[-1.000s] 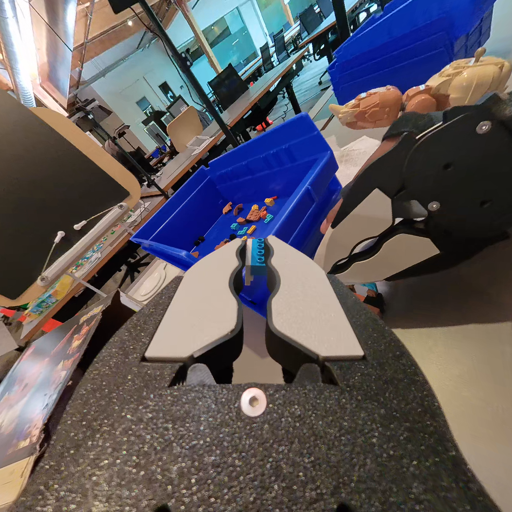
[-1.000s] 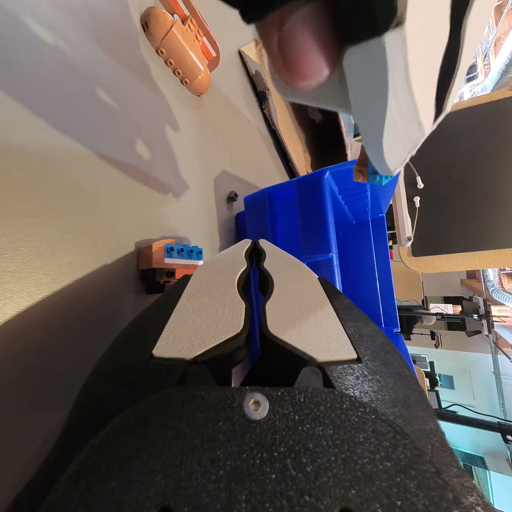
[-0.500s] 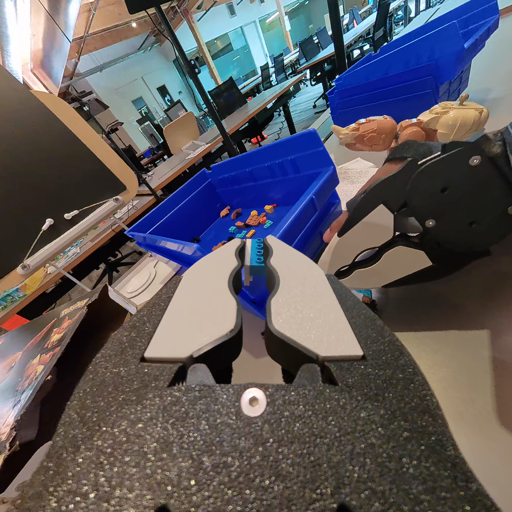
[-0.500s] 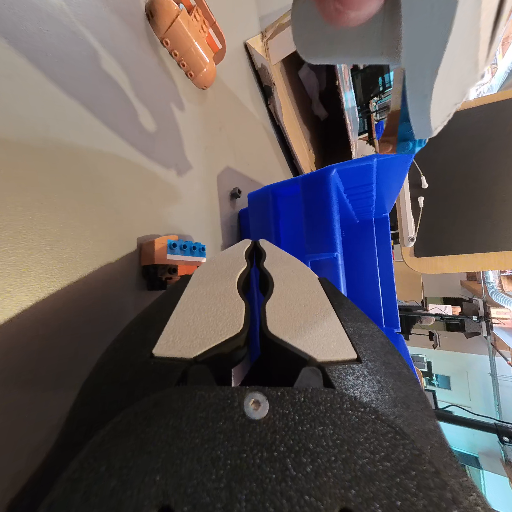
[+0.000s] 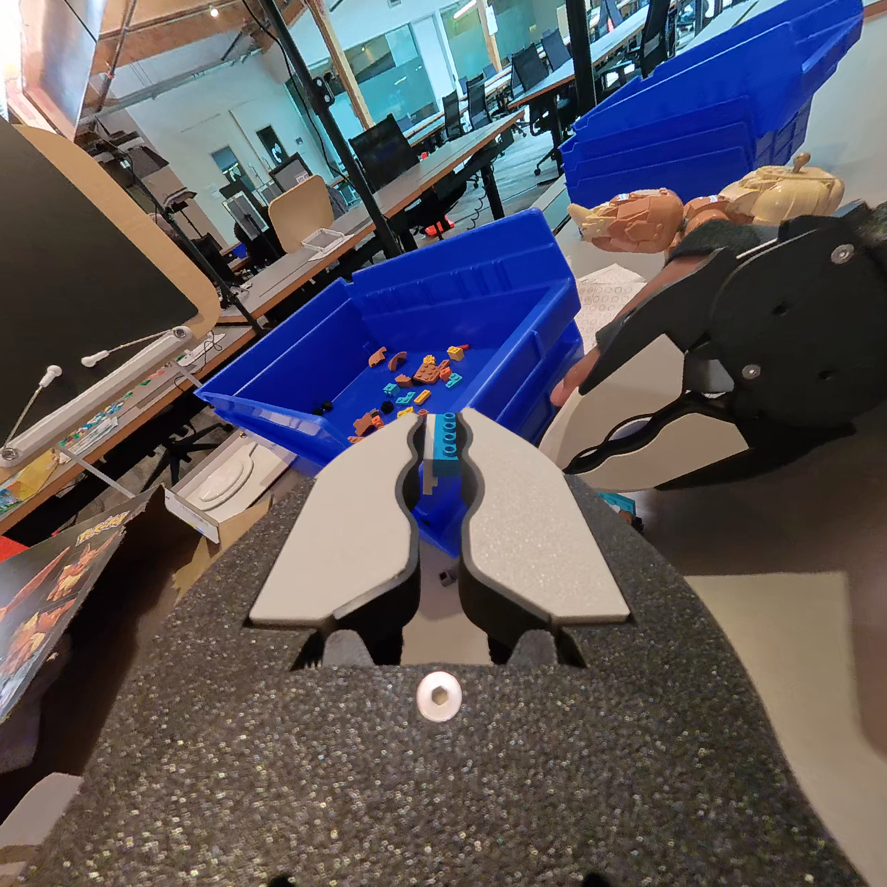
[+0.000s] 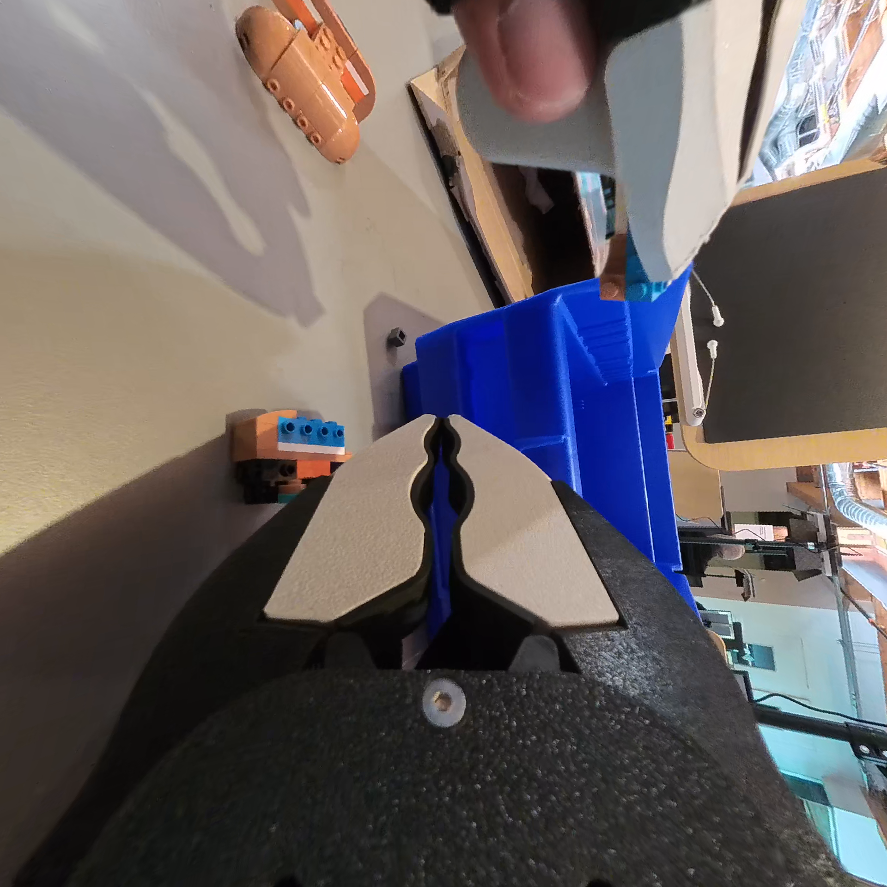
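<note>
— We have bright, even daylight here; glare burns out the window (image 5: 9,53) at the upper left.

— We also see soft shadows across the tabletop (image 6: 144,297), a blurred fingertip (image 6: 528,62) up close, and straight lines bending at the edges.

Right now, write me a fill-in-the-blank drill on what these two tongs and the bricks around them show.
1. The left tongs are shut on a small ____ brick piece.
2. Loose bricks lie inside the ____ bin.
3. The right tongs are shut and hold ____.
4. A small brick assembly rests on the table, ____ the bin.

Missing: blue; blue; nothing; outside
</note>
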